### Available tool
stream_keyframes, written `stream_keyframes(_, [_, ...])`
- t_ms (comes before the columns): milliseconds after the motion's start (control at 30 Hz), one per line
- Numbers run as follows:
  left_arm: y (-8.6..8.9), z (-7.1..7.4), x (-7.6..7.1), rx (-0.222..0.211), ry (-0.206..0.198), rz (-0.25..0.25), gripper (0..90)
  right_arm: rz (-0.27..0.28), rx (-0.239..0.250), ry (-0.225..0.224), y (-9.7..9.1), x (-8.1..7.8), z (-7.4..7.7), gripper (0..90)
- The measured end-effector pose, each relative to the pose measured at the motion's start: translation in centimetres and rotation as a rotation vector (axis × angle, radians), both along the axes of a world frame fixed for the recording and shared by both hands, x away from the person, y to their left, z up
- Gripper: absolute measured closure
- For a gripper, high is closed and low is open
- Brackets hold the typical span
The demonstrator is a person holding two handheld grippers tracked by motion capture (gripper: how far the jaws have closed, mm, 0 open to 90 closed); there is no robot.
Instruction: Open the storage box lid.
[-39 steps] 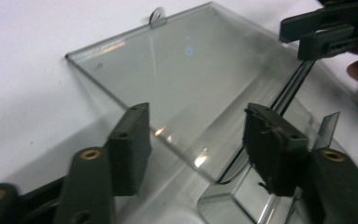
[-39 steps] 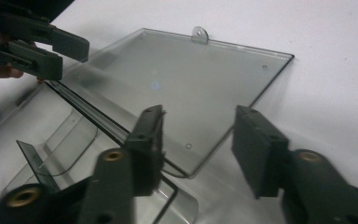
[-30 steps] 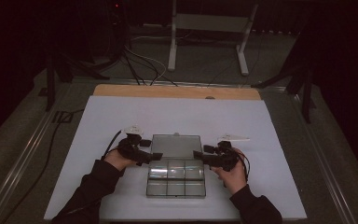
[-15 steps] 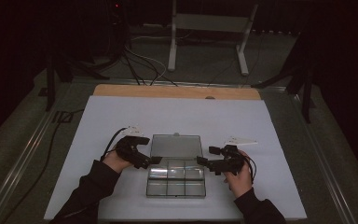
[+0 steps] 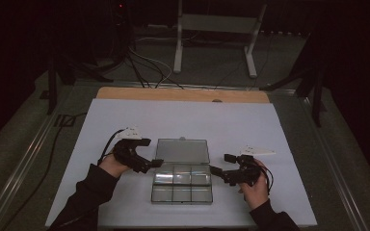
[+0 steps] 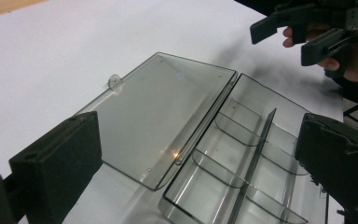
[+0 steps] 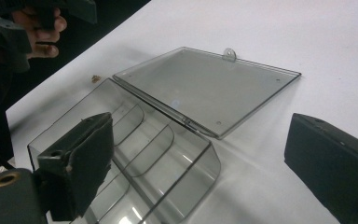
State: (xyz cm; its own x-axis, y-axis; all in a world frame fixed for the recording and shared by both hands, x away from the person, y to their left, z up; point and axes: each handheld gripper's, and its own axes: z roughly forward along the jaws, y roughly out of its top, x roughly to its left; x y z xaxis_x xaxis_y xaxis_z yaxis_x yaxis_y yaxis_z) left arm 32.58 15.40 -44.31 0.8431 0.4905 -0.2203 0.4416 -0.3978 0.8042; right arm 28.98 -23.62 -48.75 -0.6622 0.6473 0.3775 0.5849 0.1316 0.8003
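I am holding my left tool (image 5: 156, 163) and right tool (image 5: 215, 170) open and empty beside the clear box (image 5: 182, 187), its lid (image 5: 182, 150) lying fully open, all 6 compartments empty.

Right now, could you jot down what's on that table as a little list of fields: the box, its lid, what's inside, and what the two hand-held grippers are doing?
box: clear plastic box with divided compartments, on the white table
lid: lid open, lying flat behind the box
contents: none to be seen
left hand-held gripper: open, at the box's left rear corner
right hand-held gripper: open, just right of the box, not touching
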Motion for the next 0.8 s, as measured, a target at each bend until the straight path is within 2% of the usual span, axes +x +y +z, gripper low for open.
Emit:
stream_keyframes(400, [1.5,0.9,-0.3,-0.018,-0.025,0.025,2.4,0.000,0.004,0.003,-1.0,-1.0,-0.1,3.7])
stream_keyframes(800, [3.1,1.3,-0.8,-0.035,-0.039,0.049,2.4,-0.020,0.017,-0.025,-2.8,-1.9,0.0,3.7])
